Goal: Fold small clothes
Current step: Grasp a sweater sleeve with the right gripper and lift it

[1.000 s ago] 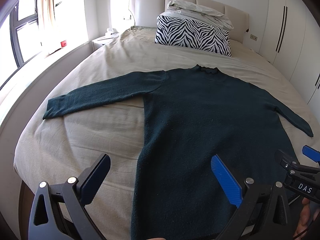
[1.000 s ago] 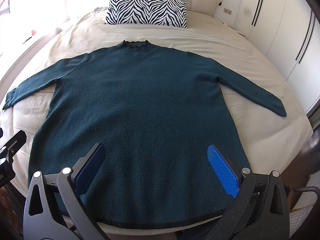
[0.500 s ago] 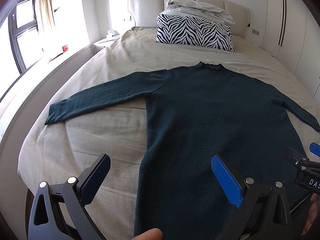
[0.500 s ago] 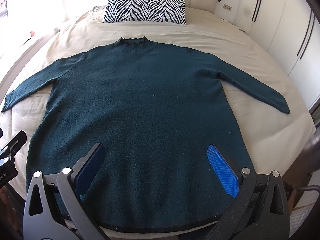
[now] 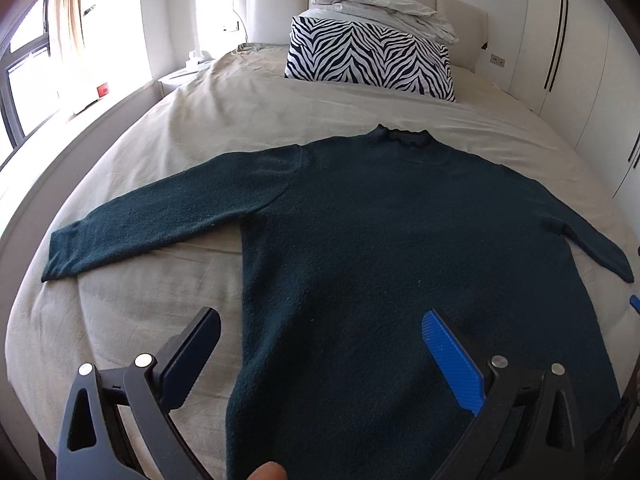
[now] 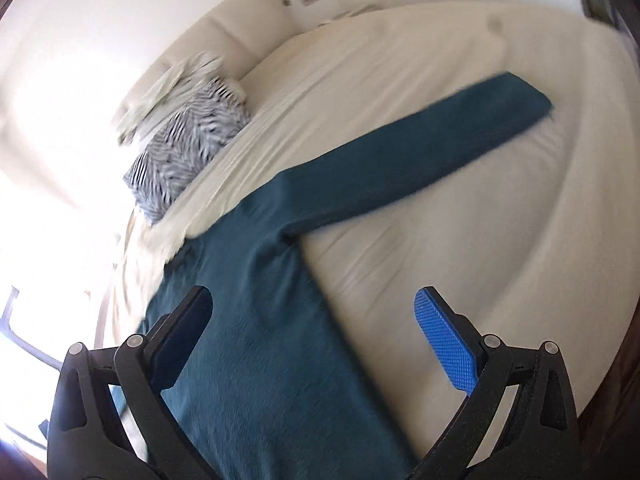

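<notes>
A dark teal long-sleeved sweater point(image 5: 384, 232) lies flat on the bed, collar toward the pillows and both sleeves spread out. My left gripper point(image 5: 320, 336) hovers open above its lower left part, with nothing between the fingers. In the right wrist view the picture is blurred and tilted: the sweater point(image 6: 256, 344) runs up the left, and its right sleeve point(image 6: 416, 156) stretches toward the bed's right side. My right gripper point(image 6: 312, 312) is open over the sweater's right edge and holds nothing. A fingertip point(image 5: 268, 472) shows at the bottom edge.
The bed wears a beige sheet point(image 5: 132, 312). A zebra-print pillow point(image 5: 368, 60) with a crumpled pale blanket point(image 5: 380, 4) on top sits by the headboard. Windows line the left wall and white wardrobe doors point(image 5: 560, 40) the right.
My right gripper has swung sharply to the right and tilted, so its view now covers the right sleeve and bed edge. The left gripper moved slightly forward over the sweater.
</notes>
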Available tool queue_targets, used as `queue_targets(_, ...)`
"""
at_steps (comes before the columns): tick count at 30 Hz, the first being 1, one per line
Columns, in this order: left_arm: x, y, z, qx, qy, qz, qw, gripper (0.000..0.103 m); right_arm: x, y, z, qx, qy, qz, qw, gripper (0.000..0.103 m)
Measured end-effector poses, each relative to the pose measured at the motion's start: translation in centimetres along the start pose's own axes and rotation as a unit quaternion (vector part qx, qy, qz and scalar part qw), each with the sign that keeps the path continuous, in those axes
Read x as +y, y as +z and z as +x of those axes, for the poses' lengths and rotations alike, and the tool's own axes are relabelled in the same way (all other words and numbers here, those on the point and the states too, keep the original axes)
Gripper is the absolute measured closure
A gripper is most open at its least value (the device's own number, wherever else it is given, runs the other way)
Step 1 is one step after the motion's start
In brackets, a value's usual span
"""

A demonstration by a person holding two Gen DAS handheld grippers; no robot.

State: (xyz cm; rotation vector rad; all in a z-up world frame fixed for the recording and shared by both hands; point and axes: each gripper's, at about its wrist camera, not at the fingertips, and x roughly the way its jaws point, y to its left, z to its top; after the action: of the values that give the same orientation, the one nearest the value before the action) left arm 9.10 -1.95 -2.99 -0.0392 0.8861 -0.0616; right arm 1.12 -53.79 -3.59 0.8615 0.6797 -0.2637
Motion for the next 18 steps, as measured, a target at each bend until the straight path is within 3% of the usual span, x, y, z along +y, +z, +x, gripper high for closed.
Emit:
queue_targets(3,-0.3,0.5,0.9,-0.014,-0.041,-0.017,0.9989,0.0,-7.1,4.6,1.5,-0.014,0.008,0.107,0.994,0.01)
queue_targets(5,-0.8,0.8,2.0,0.004,-0.051,-0.025,0.9984,0.0,-10.3,6.9,2.8,-0.017,0.019,0.148,0.989,0.018)
queue_targets(7,-1.6,1.1,3.4,0.038,-0.055,-0.02,0.9976,0.0,-12.7,8.9,4.2,-0.012,0.017,0.174,0.985,0.025)
queue_targets(9,-1.8,1.4,3.9,0.036,-0.048,-0.032,0.9977,0.0,-14.3,10.4,5.7,-0.011,0.023,0.196,0.98,0.035)
queue_targets(13,-2.0,2.5,5.0,0.029,-0.052,-0.044,0.9973,0.0,-16.8,13.5,8.0,-0.033,0.045,0.229,0.972,0.039)
queue_targets(16,-1.7,3.2,6.5,0.049,-0.099,-0.069,0.9914,0.002,-19.4,16.3,9.5,-0.048,0.052,0.261,0.963,0.056)
queue_targets(18,-1.5,3.6,7.4,0.056,-0.119,-0.08,0.988,0.008,-20.8,18.0,10.5,-0.053,0.044,0.269,0.961,0.076)
